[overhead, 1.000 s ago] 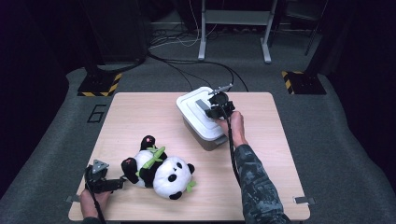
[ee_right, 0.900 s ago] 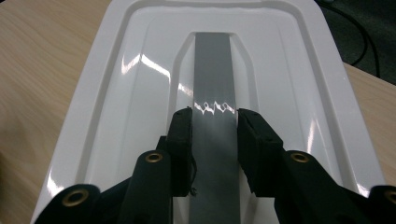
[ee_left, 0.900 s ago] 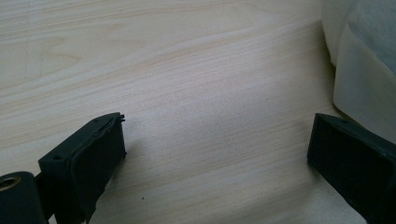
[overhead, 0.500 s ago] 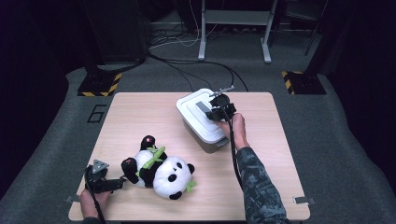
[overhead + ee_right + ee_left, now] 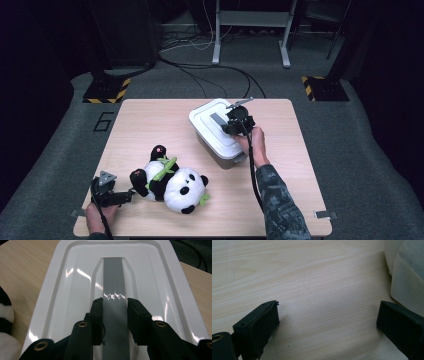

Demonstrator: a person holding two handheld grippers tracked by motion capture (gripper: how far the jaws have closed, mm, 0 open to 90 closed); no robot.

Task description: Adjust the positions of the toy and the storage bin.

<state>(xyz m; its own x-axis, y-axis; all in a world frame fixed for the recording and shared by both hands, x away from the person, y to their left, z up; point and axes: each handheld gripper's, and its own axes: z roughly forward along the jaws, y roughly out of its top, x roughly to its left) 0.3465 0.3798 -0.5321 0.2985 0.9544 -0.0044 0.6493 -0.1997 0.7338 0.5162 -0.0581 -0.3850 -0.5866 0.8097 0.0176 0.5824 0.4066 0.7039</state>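
At the near edge of the counter [image 5: 150, 120], the left gripper [image 5: 127, 196] lies low in the person's left hand [image 5: 98, 215], its jaws spread wide with bare wood between them and nothing held. Just ahead of its jaw tips lies a plush panda [image 5: 172, 181] on its back, black limbs toward the gripper, a green leaf across its chest; whether the tips touch the plush cannot be told from the high view. In the left gripper view a pale, soft edge sits just beyond the jaw on that view's right.

Farther across, the right hand [image 5: 256, 145] holds the right gripper [image 5: 226, 124] down on a white lidded box [image 5: 212, 131] standing toward the far side of the counter. In the right gripper view the jaws sit on either side of the grey handle strip [image 5: 113, 285] that runs down the middle of the lid's [image 5: 75, 290] recess, drawn in close against its two edges; the strip passes between them and on ahead of the tips. Black and white fur shows beyond the lid at that view's left edge.

Behind the counter, cables [image 5: 200, 70] trail over grey floor.
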